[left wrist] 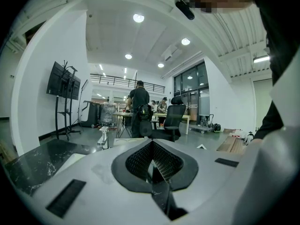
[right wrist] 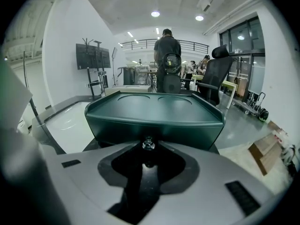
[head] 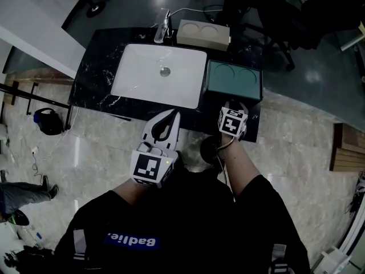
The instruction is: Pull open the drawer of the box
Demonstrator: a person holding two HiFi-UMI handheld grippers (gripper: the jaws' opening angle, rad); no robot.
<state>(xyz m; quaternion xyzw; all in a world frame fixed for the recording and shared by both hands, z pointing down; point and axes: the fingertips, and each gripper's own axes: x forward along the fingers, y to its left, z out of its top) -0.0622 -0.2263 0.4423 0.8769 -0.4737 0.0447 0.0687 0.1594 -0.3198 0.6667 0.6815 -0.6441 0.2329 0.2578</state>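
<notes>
A dark green box [head: 234, 79] with two round recesses in its top stands on the right end of a black marble counter [head: 94, 67]. In the right gripper view the green box [right wrist: 154, 111] fills the middle, and a small shiny knob [right wrist: 148, 145] juts from its front. My right gripper [right wrist: 148, 150] is shut on that knob; in the head view the right gripper [head: 233, 107] is up against the box's near face. No gap shows around the drawer front. My left gripper [head: 170, 117] hangs shut and empty over the counter's front edge, its mesh pads [left wrist: 140, 161] pressed together.
A white sink basin [head: 159, 73] fills the counter's middle, with a faucet [head: 161, 30] behind it and a beige box [head: 203, 34] at the back. Black office chairs [head: 274, 16] stand beyond the counter. People [right wrist: 167, 55] stand in the room behind.
</notes>
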